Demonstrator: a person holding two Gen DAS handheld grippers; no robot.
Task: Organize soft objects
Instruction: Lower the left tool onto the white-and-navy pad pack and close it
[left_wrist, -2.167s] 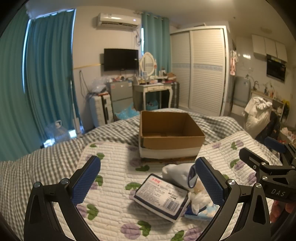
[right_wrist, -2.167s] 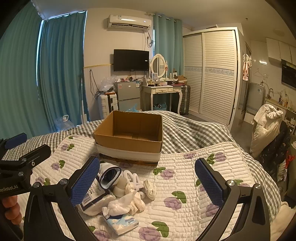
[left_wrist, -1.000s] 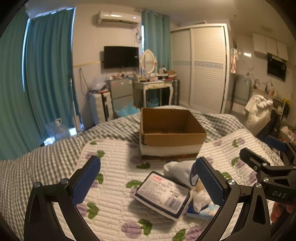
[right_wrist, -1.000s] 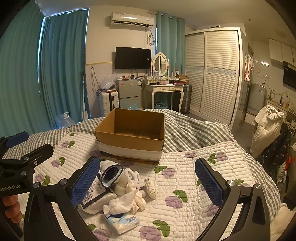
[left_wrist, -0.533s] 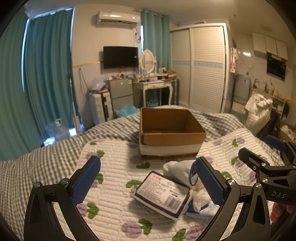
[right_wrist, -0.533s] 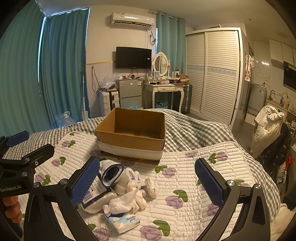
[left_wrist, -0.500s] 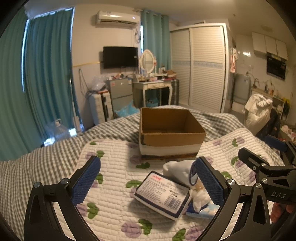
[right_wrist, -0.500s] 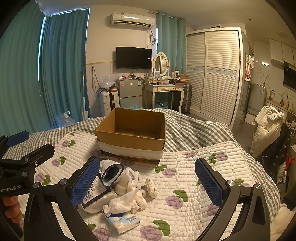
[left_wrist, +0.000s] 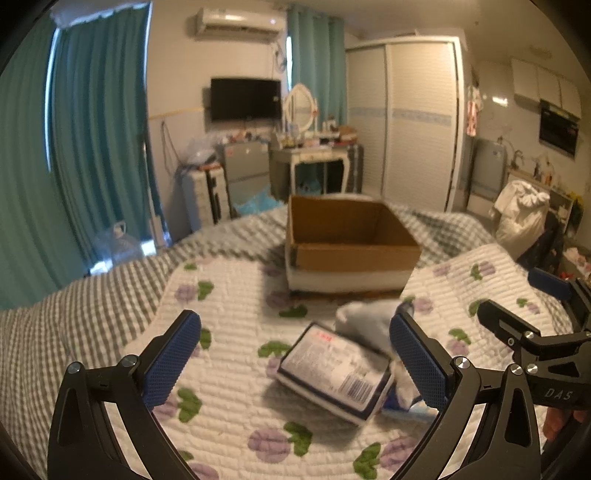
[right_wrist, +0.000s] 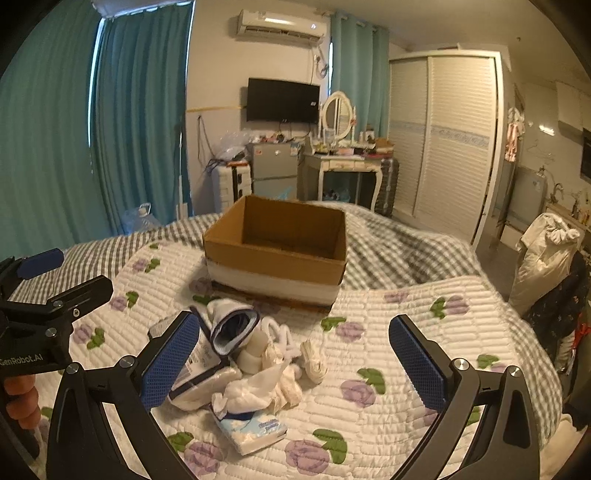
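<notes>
From your left wrist view, your left gripper (left_wrist: 293, 354) hangs released over the quilt (left_wrist: 229, 295), jaws wide and holding nothing. A flat labelled packet (left_wrist: 332, 371) lies between its fingers, with a white sock (left_wrist: 365, 319) just behind it, blurred. The empty cardboard box (left_wrist: 351, 254) sits beyond on the bed.

From your right wrist view, your right gripper (right_wrist: 293, 354) is likewise spread and empty. The soft pile lies near its left finger: a rolled sock (right_wrist: 234, 328), crumpled white cloths (right_wrist: 258, 387) and a tissue pack (right_wrist: 255, 430) nearest you. The box (right_wrist: 277, 254) stands just behind the pile.
</notes>
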